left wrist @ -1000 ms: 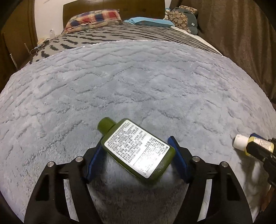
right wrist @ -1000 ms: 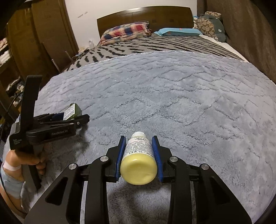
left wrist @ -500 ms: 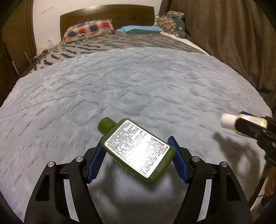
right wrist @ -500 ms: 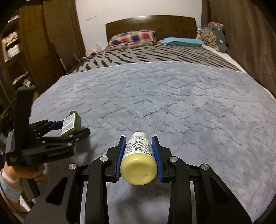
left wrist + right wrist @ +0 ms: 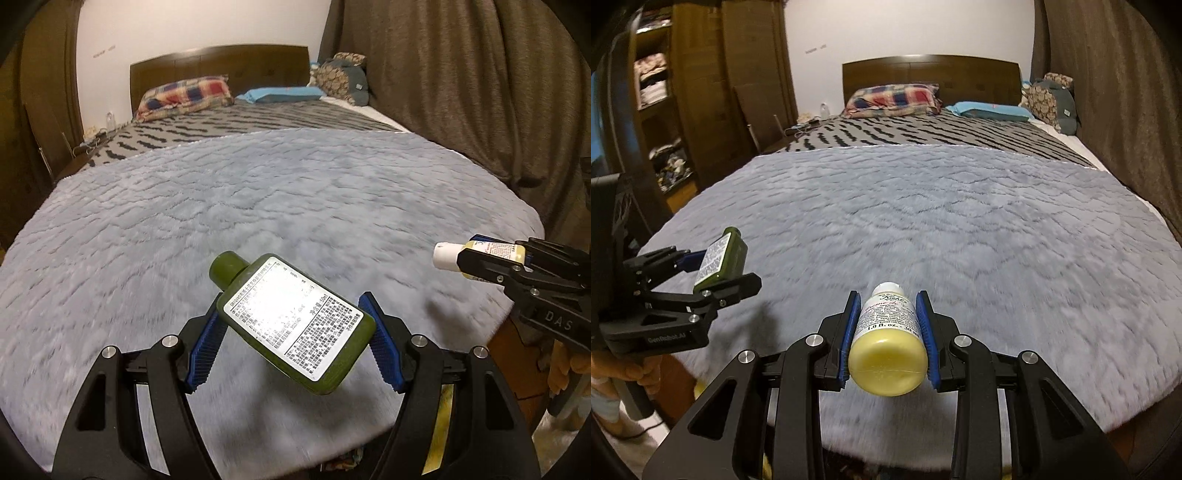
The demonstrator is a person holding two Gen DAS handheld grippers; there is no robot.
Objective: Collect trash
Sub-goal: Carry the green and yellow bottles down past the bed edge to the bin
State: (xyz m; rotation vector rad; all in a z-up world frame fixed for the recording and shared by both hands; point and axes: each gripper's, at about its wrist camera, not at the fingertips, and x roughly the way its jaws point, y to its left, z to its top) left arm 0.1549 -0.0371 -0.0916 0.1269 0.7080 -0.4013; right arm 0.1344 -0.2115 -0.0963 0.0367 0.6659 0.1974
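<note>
My left gripper [image 5: 291, 325] is shut on a flat dark green bottle [image 5: 295, 321] with a white printed label, held tilted above the near edge of the grey fluffy blanket [image 5: 258, 206]. My right gripper [image 5: 889, 325] is shut on a small pale yellow bottle [image 5: 888, 354] with a white cap, also above the blanket's near edge. The right gripper with the yellow bottle [image 5: 480, 254] shows at the right of the left wrist view. The left gripper with the green bottle [image 5: 720, 262] shows at the left of the right wrist view.
The bed runs back to a wooden headboard [image 5: 931, 74] with a plaid pillow [image 5: 894, 98] and a blue pillow [image 5: 990, 110]. Brown curtains [image 5: 480, 92] hang along the right. A wooden wardrobe with shelves [image 5: 683, 110] stands at the left.
Both grippers have lifted and pulled back from the blanket with their bottles. The bed's near edge and the floor below now show.
</note>
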